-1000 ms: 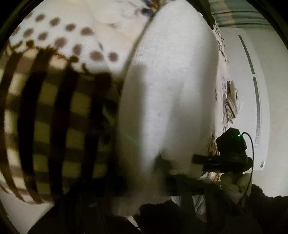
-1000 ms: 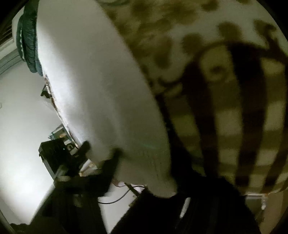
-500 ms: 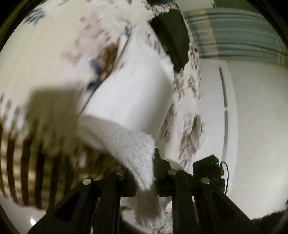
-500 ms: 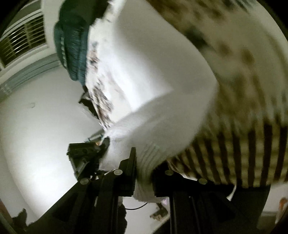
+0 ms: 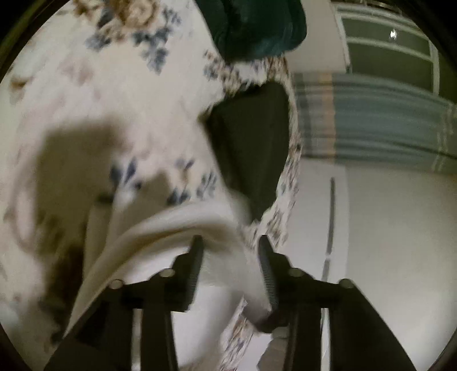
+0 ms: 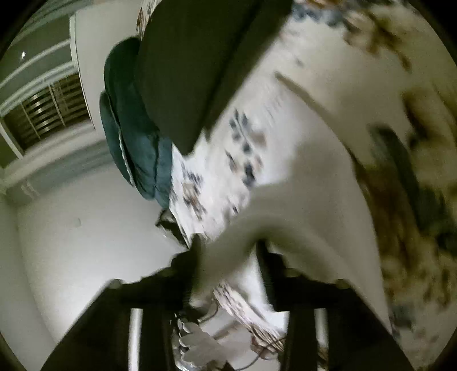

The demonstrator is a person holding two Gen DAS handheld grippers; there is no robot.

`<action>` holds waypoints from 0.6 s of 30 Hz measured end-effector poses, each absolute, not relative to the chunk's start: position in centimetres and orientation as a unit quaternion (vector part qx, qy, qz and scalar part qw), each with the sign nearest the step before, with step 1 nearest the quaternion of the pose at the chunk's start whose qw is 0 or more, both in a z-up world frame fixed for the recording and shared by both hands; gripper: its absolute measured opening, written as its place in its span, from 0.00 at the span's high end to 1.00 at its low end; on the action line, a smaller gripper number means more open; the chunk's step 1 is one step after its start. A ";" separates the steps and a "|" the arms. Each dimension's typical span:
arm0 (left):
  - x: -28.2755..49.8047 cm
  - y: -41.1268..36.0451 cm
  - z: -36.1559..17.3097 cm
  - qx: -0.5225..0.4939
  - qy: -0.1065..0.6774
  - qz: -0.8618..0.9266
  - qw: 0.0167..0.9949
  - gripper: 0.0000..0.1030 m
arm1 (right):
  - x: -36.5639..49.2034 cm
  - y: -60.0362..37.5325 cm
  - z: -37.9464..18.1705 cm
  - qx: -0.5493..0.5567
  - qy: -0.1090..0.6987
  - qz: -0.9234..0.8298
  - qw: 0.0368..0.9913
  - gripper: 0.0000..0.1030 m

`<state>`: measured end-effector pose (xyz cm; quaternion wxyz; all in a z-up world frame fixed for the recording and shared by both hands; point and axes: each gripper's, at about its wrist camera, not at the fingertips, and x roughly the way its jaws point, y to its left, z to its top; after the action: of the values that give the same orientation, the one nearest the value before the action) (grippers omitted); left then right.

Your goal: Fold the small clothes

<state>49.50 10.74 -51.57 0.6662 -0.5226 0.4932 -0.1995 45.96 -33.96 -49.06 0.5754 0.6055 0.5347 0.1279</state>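
Note:
A small white knit garment (image 5: 171,228) lies folded over on a floral bedsheet (image 5: 85,100). In the left wrist view its edge hangs between the fingers of my left gripper (image 5: 231,251), whose jaws stand apart with the cloth draped against the right finger. In the right wrist view the same white garment (image 6: 300,205) hangs between the fingers of my right gripper (image 6: 228,254), whose jaws also stand apart. Both views are blurred by motion.
A black folded garment (image 5: 251,142) and a dark teal quilt (image 5: 257,25) lie further along the bed; both also show in the right wrist view: the black garment (image 6: 200,57), the quilt (image 6: 134,148). The bed edge and white floor (image 5: 385,242) are to the right.
Both grippers have swung the white garment's edge forward over itself, away from the checked cloth. Their jaws, pinched shut on the cloth half a second ago, now stand apart.

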 end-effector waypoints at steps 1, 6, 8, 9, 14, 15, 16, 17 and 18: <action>50.2 11.2 -51.3 -0.523 0.488 -0.190 0.673 0.55 | 47.2 -34.4 -48.9 0.611 0.525 0.131 0.579 0.50; 50.4 11.1 -49.8 -0.426 0.505 -0.150 0.736 0.49 | 47.1 -36.9 -47.3 0.551 0.549 0.132 0.615 0.34; 50.9 9.0 -50.3 -0.356 0.534 -0.147 0.753 0.48 | 46.3 -37.2 -46.8 0.489 0.576 0.115 0.645 0.34; 50.9 7.8 -50.9 -0.316 0.553 -0.149 0.756 0.48 | 45.0 -37.7 -46.8 0.453 0.591 0.106 0.659 0.34; 51.4 3.4 -54.4 -0.185 0.590 -0.167 0.768 0.62 | 44.5 -37.8 -50.2 0.395 0.639 0.091 0.654 0.34; 51.5 2.8 -54.8 -0.173 0.584 -0.179 0.772 0.82 | 44.4 -37.3 -51.5 0.396 0.644 0.093 0.648 0.34; 51.7 2.5 -55.0 -0.165 0.583 -0.179 0.775 0.98 | 44.6 -36.9 -52.1 0.395 0.648 0.098 0.644 0.37; 51.7 2.7 -54.9 -0.169 0.580 -0.180 0.776 0.98 | 44.8 -36.5 -52.4 0.391 0.647 0.099 0.648 0.61; 51.6 3.2 -54.5 -0.180 0.570 -0.184 0.780 0.98 | 44.9 -36.2 -52.5 0.381 0.647 0.092 0.653 0.86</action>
<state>51.64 3.18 -54.48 0.7802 -0.1801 0.5703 -0.1835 44.87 -36.23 -52.47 0.6535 0.3815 0.6473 0.0918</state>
